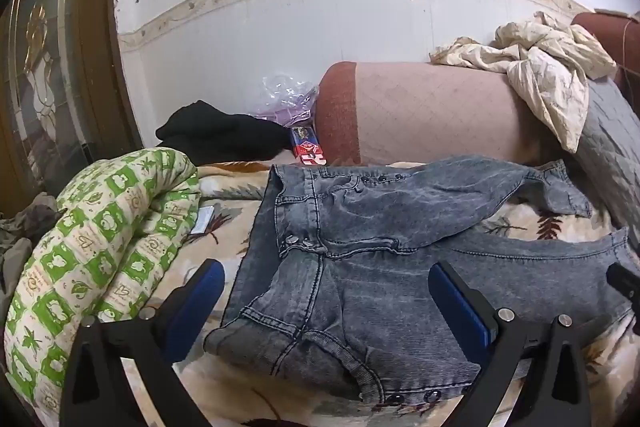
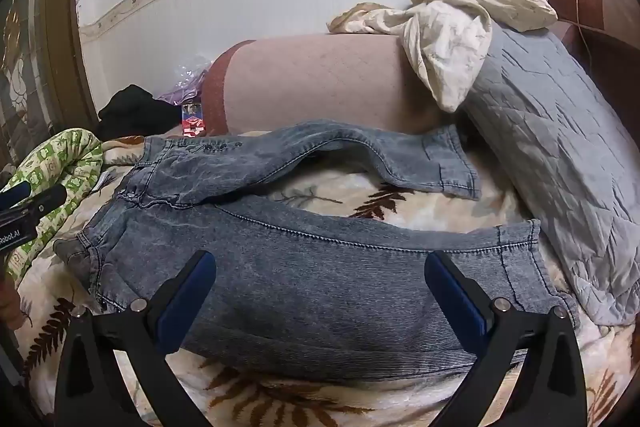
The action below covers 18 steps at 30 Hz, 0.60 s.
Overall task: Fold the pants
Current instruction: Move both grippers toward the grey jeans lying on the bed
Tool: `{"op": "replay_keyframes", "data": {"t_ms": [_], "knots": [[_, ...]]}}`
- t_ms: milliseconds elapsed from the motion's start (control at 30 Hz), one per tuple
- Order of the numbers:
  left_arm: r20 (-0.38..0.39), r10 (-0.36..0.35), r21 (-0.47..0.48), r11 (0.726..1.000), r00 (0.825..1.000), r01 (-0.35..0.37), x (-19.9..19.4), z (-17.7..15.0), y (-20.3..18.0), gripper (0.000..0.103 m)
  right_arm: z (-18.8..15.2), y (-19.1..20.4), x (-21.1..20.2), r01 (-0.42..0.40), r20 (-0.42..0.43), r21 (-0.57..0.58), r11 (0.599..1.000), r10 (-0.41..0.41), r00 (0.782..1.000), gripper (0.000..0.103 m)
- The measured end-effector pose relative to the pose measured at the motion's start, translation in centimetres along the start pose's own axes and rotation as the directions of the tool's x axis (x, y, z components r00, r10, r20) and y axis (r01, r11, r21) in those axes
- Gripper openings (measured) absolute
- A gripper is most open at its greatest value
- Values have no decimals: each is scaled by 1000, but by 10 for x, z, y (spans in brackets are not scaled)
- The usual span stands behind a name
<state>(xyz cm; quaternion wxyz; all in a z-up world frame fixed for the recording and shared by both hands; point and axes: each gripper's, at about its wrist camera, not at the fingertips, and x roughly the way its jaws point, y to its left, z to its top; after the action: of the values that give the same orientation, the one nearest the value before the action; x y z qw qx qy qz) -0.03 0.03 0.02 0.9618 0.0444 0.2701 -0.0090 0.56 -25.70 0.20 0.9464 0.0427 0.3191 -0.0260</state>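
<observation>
The left gripper [image 1: 326, 281] hangs low over the waist end of the pants [image 1: 360, 267], its blue-padded fingers [image 1: 460, 303] spread wide with nothing between them. The right gripper [image 2: 320, 275] hovers the same way over the nearer leg [image 2: 320, 279], jaws wide apart and empty. Both point forward across the bed toward the wall.

The pants are washed grey-blue denim with pale mottling and dark stitching, lying front up on a cream bedspread [image 2: 304, 399] printed with brown fern leaves. The waistband [image 1: 280, 215] sits to the left, with a metal button at the fly and small dark studs along the pocket edges. The near corner of the waist is turned over on itself (a row of studs shows along that folded edge). The two legs run rightward and splay apart, so a wedge of bedspread shows between them; the farther leg [image 2: 360, 155] humps up in the middle, and its hem [image 2: 460, 167] lies flat.

In the left wrist view the near leg's hem is cut off at the frame edge. Part of the left gripper's body shows at the left rim of the right wrist view.

Left of the waist lies a rolled green-and-cream quilt [image 1: 92, 247]. Beyond the pants stand a pink bolster [image 1: 432, 111] with a crumpled cream cloth [image 1: 540, 75] on it, a grey quilted pillow [image 2: 560, 155], a black garment [image 1: 224, 135] and a white tiled wall [image 1: 280, 19].
</observation>
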Motion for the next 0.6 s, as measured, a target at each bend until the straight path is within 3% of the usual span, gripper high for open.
{"op": "replay_keyframes", "data": {"t_ms": [100,167,600], "knots": [[28,-8,-8,1000,1000,9,-4,-6,7,103,0,2,2,-1,-12,2,1000,1,1000,103],[-10,9,22,1000,1000,-8,1,-3,6,103,1,-2,1,-1,-9,4,1000,1,1000,103],[-73,46,14,999,996,-45,26,-11,13,103,-3,-16,4,26,6,27,999,-26,1000,103]]}}
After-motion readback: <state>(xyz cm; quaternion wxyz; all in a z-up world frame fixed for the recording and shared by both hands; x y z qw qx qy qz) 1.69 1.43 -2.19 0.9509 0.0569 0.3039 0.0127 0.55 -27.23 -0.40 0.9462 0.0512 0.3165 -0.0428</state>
